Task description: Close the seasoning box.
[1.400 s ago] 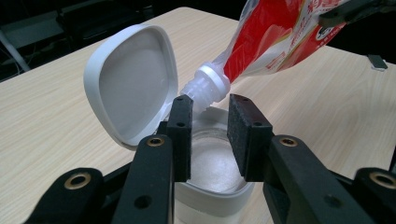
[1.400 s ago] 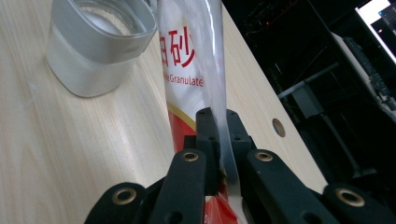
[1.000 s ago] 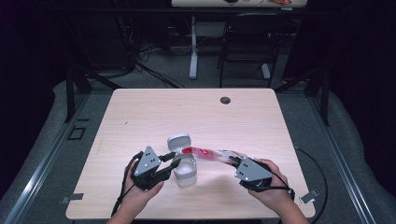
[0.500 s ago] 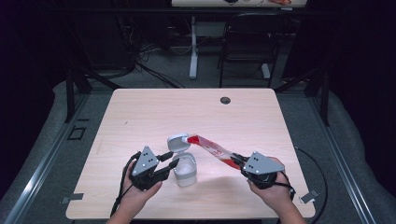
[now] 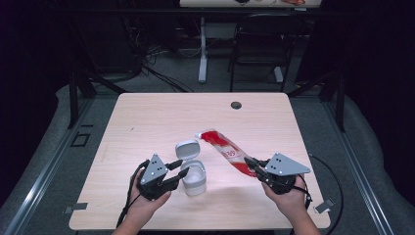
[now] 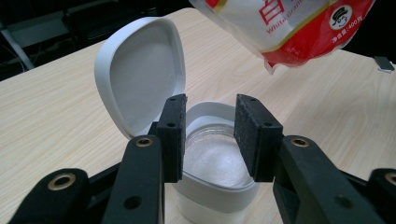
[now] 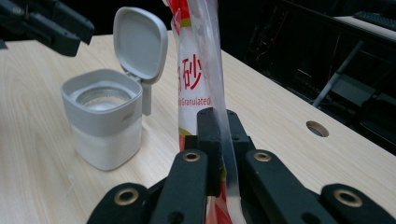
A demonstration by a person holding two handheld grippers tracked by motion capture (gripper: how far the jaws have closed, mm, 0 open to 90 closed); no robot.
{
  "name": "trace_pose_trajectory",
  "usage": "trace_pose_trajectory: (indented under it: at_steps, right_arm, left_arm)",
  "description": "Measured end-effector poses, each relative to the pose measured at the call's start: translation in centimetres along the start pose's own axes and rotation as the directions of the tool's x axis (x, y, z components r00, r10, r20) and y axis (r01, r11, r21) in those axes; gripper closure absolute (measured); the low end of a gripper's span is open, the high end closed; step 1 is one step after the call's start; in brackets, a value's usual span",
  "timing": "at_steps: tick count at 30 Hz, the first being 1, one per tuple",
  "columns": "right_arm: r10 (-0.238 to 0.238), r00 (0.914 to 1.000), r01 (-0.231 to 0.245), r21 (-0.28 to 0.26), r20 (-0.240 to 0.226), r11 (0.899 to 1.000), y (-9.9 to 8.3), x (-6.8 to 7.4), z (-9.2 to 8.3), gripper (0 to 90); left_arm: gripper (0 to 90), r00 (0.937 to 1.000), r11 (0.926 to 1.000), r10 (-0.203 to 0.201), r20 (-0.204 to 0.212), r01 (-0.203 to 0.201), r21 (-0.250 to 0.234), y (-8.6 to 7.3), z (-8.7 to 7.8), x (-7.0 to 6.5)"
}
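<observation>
A white container stands near the table's front edge with its hinged lid flipped up. White granules show inside the container. My left gripper sits just left of it; its jaws have just been opening, and the pads stand apart in front of the rim without pressing on it, as the left gripper view shows. My right gripper is shut on the bottom end of a red and white sugar bag. The bag slants up and left, its mouth above and behind the container. In the right gripper view the bag rises beside the container.
The light wooden table has a round cable hole near its far edge. A chair and a desk leg stand on the dark floor beyond the table. Cables trail from both grippers off the front edge.
The bag's mouth has swung up and back, away from the container's opening. The right hand has shifted slightly right. The left gripper's jaws have spread wider beside the container.
</observation>
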State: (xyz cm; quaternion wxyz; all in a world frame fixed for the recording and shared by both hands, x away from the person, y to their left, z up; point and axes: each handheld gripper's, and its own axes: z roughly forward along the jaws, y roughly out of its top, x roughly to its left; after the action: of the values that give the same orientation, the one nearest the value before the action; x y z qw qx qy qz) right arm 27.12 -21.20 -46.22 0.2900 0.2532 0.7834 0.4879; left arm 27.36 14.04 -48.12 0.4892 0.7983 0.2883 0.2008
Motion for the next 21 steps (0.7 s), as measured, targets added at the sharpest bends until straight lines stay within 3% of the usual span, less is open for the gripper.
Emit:
trace_pose_trajectory:
  at_steps: [10, 21]
  right_arm:
    - [0.081, 0.9967, -0.08, -0.057, 0.005, 0.995, 0.2, -1.1, 0.2, 89.5]
    - [0.152, 0.9868, -0.149, -0.056, 0.056, 0.987, -1.2, -2.3, 0.8, 89.5]
  left_arm:
    - [64.4, 0.9999, 1.0, -0.009, -0.011, 0.009, -0.001, -0.2, -0.4, 0.3]
    - [64.3, 0.9997, 0.9999, -0.015, -0.017, 0.015, -0.003, -0.3, -0.6, 0.7]
